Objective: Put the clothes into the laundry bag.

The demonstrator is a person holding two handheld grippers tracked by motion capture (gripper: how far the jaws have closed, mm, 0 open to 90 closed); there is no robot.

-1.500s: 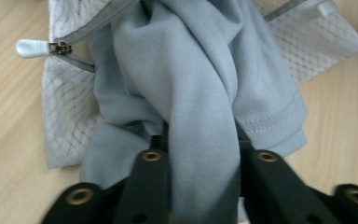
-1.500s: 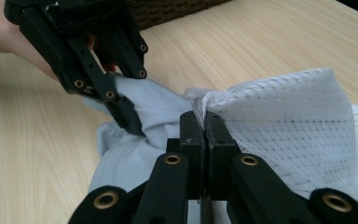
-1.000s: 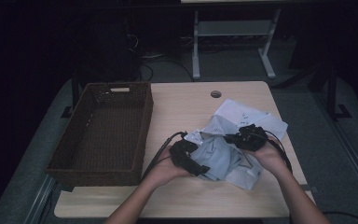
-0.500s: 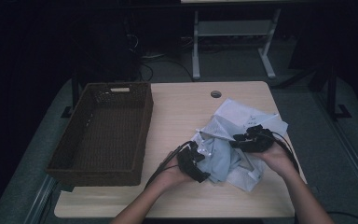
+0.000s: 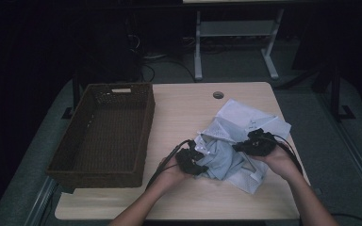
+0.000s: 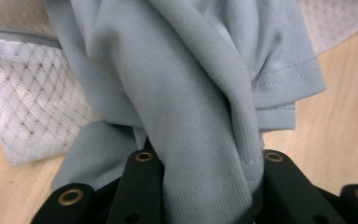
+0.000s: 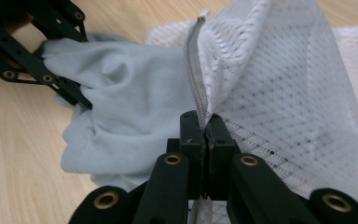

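On the table (image 5: 184, 108), at four o'clock from the wicker basket (image 5: 103, 132), the left gripper (image 6: 205, 186) has just been closing its fingers on the grey garment (image 6: 191, 93); the right gripper (image 7: 207, 140) pinches the mesh laundry bag (image 7: 279, 79) at its zipper edge.

You have a pale grey-blue garment (image 6: 200, 93) in front of you, plain knit with fine ribbing and a stitched hem in matching thread. Beside it you see a white mesh bag (image 7: 279, 88), its net woven in a small diamond pattern, with a light grey zipper (image 7: 196, 74) along its edge. Your left gripper (image 5: 192, 161) and right gripper (image 5: 257, 142) are both black, with brass-coloured rivets on the jaws. You work on a light wood-grain table (image 5: 184, 108), and the wicker basket (image 5: 103, 136) on it is dark brown.
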